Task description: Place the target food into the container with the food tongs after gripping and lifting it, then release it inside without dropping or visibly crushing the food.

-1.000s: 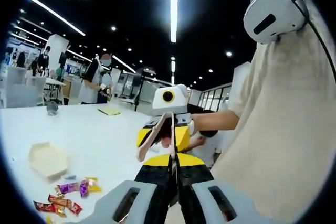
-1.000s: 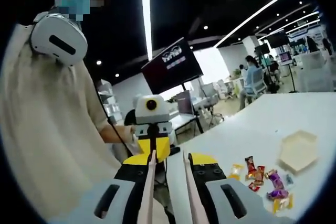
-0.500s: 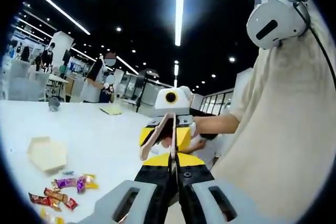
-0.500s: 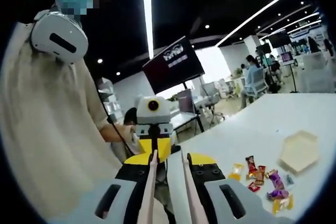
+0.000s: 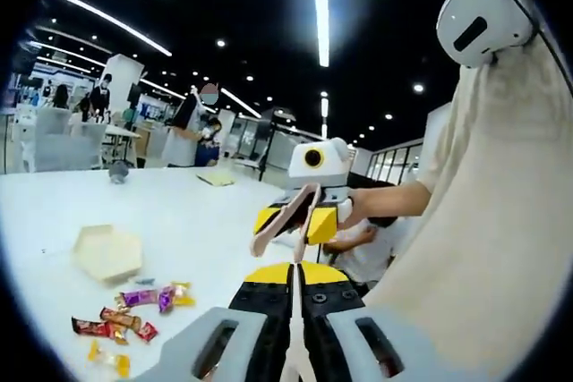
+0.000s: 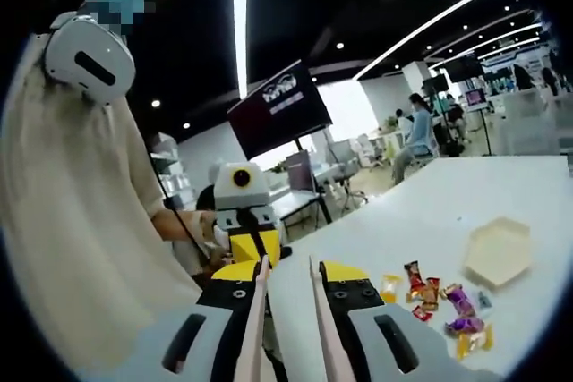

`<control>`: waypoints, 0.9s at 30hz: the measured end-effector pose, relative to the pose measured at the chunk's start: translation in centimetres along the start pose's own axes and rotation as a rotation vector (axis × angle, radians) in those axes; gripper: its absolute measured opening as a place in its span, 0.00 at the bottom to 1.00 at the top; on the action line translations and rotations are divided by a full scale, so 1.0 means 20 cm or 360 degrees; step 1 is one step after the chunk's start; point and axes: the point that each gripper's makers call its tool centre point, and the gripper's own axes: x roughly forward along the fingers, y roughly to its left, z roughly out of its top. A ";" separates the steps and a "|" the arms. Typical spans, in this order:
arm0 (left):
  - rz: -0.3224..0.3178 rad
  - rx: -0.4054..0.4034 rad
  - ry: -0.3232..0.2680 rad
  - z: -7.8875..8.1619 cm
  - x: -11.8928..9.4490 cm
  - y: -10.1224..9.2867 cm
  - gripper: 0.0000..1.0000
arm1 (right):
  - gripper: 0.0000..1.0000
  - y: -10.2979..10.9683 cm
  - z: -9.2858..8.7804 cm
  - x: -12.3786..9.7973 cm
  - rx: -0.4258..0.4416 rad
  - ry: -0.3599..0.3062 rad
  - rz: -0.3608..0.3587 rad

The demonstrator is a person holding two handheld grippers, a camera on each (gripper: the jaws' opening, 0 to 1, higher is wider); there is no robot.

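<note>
Several wrapped candies lie loose on the white table, just below a pale hexagonal container. The same candies and container sit at the lower right of the right gripper view. My right gripper holds tan food tongs. The tong arms stand spread apart along its jaws, with nothing between them. It hangs in the air above the table edge, well short of the candies. My left gripper is shut and empty. Each gripper faces the other: right gripper, left gripper.
A person in a pale top with a white headset stands close behind both grippers. A small grey object and a yellow-green sheet lie far across the table. People, chairs and a dark screen are in the background.
Both views have swung a little, so the candies and container sit slightly elsewhere in each picture. The grippers keep the same states and the tongs stay held.
</note>
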 end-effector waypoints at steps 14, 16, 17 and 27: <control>0.0328 0.0193 0.0167 -0.11 -0.07 0.15 0.05 | 0.25 -0.13 -0.16 0.01 -0.0079 0.0174 -0.0188; 0.0348 0.0197 0.0183 -0.12 -0.08 0.16 0.08 | 0.25 -0.15 -0.17 0.01 -0.0087 0.0196 -0.0203; 0.0360 0.0204 0.0186 -0.12 -0.08 0.17 0.09 | 0.25 -0.15 -0.18 0.01 -0.0087 0.0203 -0.0207; 0.0427 0.0175 0.0150 -0.13 -0.11 0.18 0.13 | 0.25 -0.29 -0.28 -0.04 -0.0170 0.0345 -0.0326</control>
